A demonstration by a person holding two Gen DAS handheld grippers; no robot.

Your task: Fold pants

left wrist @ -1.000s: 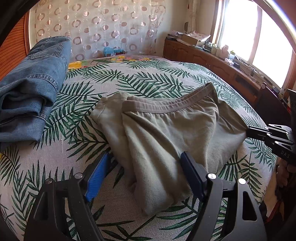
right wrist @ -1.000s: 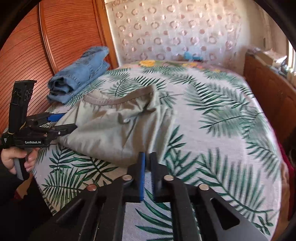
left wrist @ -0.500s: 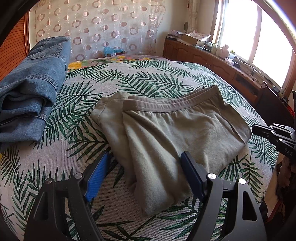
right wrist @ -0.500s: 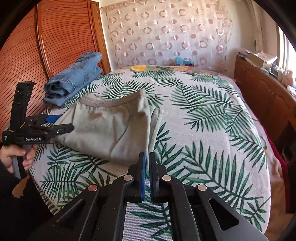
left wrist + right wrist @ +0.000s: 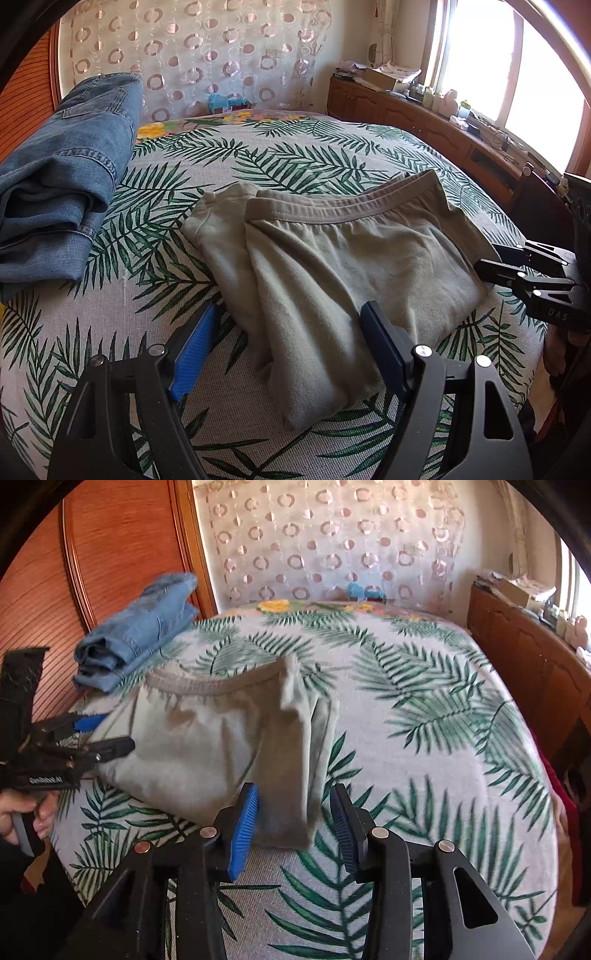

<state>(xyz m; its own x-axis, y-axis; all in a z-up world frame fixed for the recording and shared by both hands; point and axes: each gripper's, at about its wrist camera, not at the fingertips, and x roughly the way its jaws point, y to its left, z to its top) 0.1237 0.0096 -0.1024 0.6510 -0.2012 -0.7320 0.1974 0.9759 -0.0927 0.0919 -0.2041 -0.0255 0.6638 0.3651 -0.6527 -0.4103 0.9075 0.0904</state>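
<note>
Olive pants (image 5: 351,266) lie folded on the palm-leaf bedspread (image 5: 295,158), waistband toward the far side. My left gripper (image 5: 290,314) is open, and the pants' near left corner lies between its blue pads without being pinched. From the other side, my right gripper (image 5: 295,792) has its jaws opening. The pants' (image 5: 207,746) near right corner shows in the gap, and the pads are not pressing on it. Each gripper also appears in the other's view: the right gripper (image 5: 491,258) at the pants' right edge, the left gripper (image 5: 110,734) at their left edge.
Folded blue jeans (image 5: 62,184) sit on the bedspread's far left, by the ribbed wooden door (image 5: 122,554). A wooden cabinet (image 5: 424,122) runs along the window side. A person's hand (image 5: 22,812) grips the left handle. Open bedspread (image 5: 424,720) stretches right of the pants.
My right gripper was shut and now stands part open. It drew back from the pants' right edge, then came in again. The left gripper has not moved.
</note>
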